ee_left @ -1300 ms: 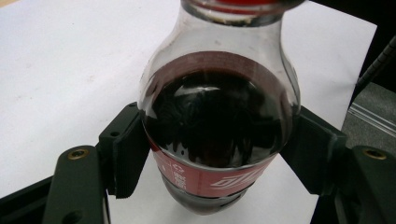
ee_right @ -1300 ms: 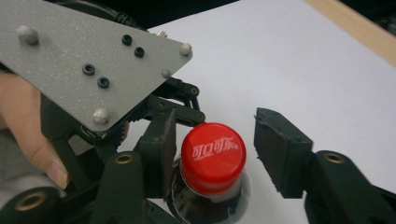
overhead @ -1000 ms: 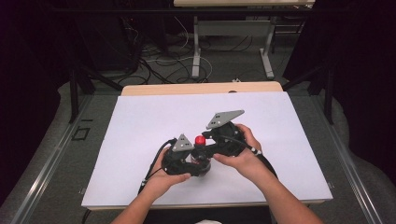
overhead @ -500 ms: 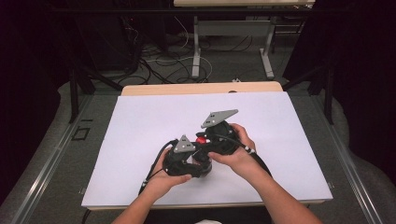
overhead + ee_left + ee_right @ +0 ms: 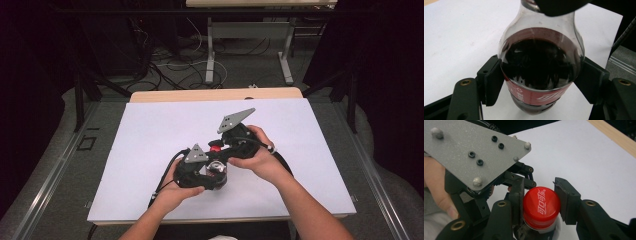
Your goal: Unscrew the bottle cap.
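A clear cola bottle [image 5: 540, 75] with dark drink and a red label stands on the white table top [image 5: 150, 140]. My left gripper [image 5: 541, 82] is shut on its body, one pad on each side. In the high view the left gripper [image 5: 200, 172] sits low at the bottle [image 5: 216, 169], near the table's middle front. The bottle's red cap [image 5: 541, 207] has white lettering. My right gripper [image 5: 540, 195] is shut on it from above, with both pads against its sides. In the high view the right gripper [image 5: 225, 147] is over the cap [image 5: 215, 148].
The left gripper's grey three-cornered plate [image 5: 474, 152] lies close beside the right gripper's jaws. Cables trail from both grippers toward the front edge. A wooden strip [image 5: 215, 94] runs along the table's far edge. Beyond it are floor cables and table legs [image 5: 210, 50].
The right gripper and its grey plate have turned and shifted a little over the cap. The left hand and the bottle have stayed in place.
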Tool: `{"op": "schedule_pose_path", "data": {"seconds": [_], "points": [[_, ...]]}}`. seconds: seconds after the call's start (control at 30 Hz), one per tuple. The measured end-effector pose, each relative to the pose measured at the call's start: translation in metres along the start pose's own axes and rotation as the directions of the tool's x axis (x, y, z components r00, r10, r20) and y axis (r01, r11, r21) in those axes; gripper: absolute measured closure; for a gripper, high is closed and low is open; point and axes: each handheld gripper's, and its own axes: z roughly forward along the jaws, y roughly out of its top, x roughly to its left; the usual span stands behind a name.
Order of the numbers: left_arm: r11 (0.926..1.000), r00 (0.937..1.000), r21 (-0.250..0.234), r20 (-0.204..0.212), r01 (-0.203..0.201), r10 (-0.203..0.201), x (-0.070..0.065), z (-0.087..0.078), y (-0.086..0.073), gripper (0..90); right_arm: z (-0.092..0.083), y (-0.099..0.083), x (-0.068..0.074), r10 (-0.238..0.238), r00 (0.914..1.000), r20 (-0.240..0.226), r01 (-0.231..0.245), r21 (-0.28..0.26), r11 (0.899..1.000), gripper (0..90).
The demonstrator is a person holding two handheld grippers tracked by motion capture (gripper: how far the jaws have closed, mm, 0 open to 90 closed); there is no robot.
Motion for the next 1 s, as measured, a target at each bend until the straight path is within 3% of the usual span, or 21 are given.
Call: {"op": "schedule_pose_path", "data": {"seconds": [0.1, 0.23, 0.3, 0.57, 0.6, 0.63, 0.7, 1.0], "points": [[0.9998, 0.9999, 0.009, -0.002, -0.017, 0.017, 0.001, 0.001, -0.001, 30.0, -0.003, 0.001, -0.002, -0.006, 0.9998, -0.020, 0.005, -0.016, 1.000, 61.5], [1.0000, 0.9999, 0.000, -0.012, -0.001, 0.001, 0.003, 0.003, -0.002, 30.0, -0.014, 0.004, -0.005, -0.001, 1.0000, -0.008, 0.000, -0.043, 0.999, 61.5], [0.9999, 0.9999, 0.004, -0.009, 0.010, -0.010, 0.003, 0.002, -0.002, 30.0, -0.017, 0.005, -0.005, -0.003, 1.0000, -0.005, 0.003, -0.027, 1.000, 61.4], [0.9991, 0.9989, -0.003, -0.020, 0.041, -0.041, 0.007, 0.001, -0.003, 29.9, -0.021, 0.001, -0.004, 0.008, 0.9994, 0.035, -0.006, -0.045, 0.999, 61.4], [0.9996, 0.9993, -0.007, -0.025, 0.027, -0.027, 0.009, 0.000, -0.003, 29.9, -0.021, 0.001, -0.004, 0.008, 0.9991, 0.042, -0.006, -0.048, 0.999, 61.4], [0.9990, 0.9987, -0.010, -0.024, 0.044, -0.044, 0.009, 0.000, -0.003, 29.9, -0.022, 0.001, -0.004, 0.007, 0.9989, 0.046, -0.005, -0.038, 0.999, 61.3], [0.9994, 0.9990, -0.010, -0.031, 0.032, -0.032, 0.012, -0.002, -0.003, 29.9, -0.023, -0.001, -0.004, 0.014, 0.9988, 0.046, -0.012, -0.044, 0.999, 61.3], [0.9976, 0.9956, -0.031, -0.070, 0.061, -0.063, 0.023, -0.010, -0.003, 29.9, -0.026, -0.010, -0.005, 0.029, 0.9961, 0.083, -0.027, -0.032, 0.999, 61.3]]}}
